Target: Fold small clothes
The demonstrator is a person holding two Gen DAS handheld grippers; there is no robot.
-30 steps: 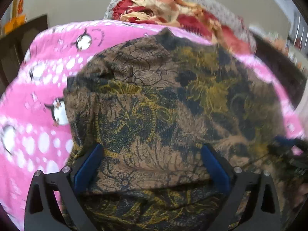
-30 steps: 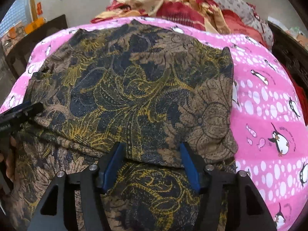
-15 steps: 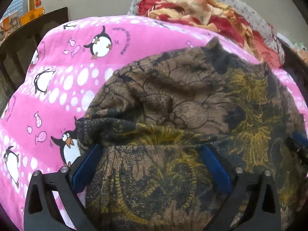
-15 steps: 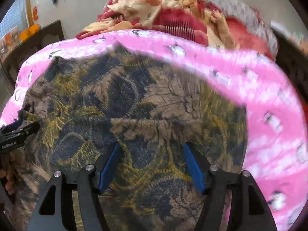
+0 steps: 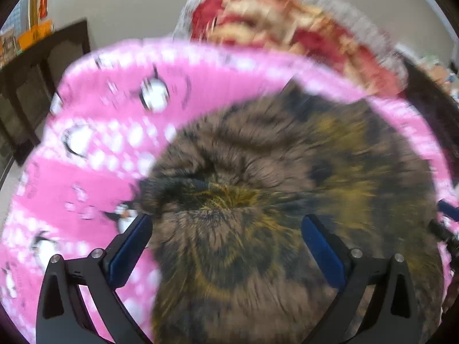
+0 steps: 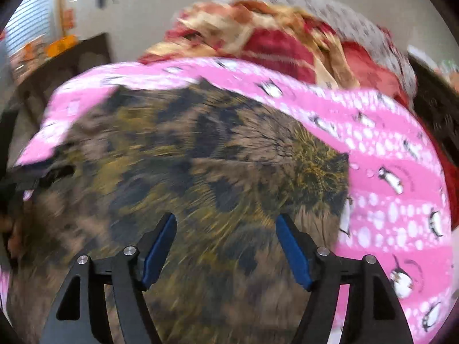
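1. The brown flowery cloth [image 5: 287,200] lies on the pink penguin blanket [image 5: 94,172]; pink shows to the cloth's left.
2. The left gripper [image 5: 226,243] hangs over the cloth's left edge — jaws wide apart, holding nothing; the view is blurry.
3. The right gripper [image 6: 226,246] hangs over the cloth's right part — jaws apart too, nothing between them.
4. Behind the cloth, past the blanket, sits a red and tan heap of bedding [image 6: 272,37].

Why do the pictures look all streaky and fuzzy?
Left wrist view: the brown-and-yellow patterned cloth smears outward in streaks from motion blur, while the left claw stays sharp. Right wrist view: same streaking on the cloth and pink penguin-print blanket; the right claw looks crisp.
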